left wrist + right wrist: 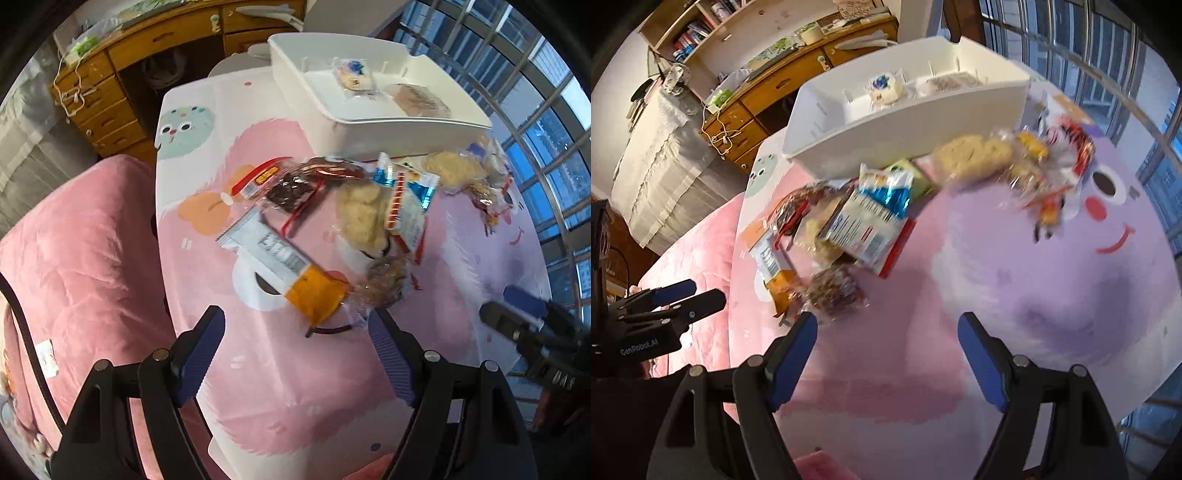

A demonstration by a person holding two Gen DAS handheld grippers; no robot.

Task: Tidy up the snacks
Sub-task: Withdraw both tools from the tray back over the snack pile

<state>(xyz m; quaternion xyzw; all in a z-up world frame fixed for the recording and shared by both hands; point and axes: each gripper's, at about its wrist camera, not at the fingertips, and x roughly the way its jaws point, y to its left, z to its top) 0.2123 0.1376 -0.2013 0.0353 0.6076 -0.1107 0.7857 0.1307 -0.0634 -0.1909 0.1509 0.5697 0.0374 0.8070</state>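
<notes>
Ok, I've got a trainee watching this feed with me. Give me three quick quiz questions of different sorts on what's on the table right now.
1. True or false: the white bin already has snacks inside.
2. Multiple choice: the left gripper is (A) shut on a packet, (B) open and holding nothing, (C) out of view.
3. Fill in: the orange-and-silver packet lies on the ___ tablecloth, outside the bin.

Key
1. True: a round wrapped snack and a flat brown one lie in it.
2. B. The right gripper is open too.
3. Pink.
</notes>
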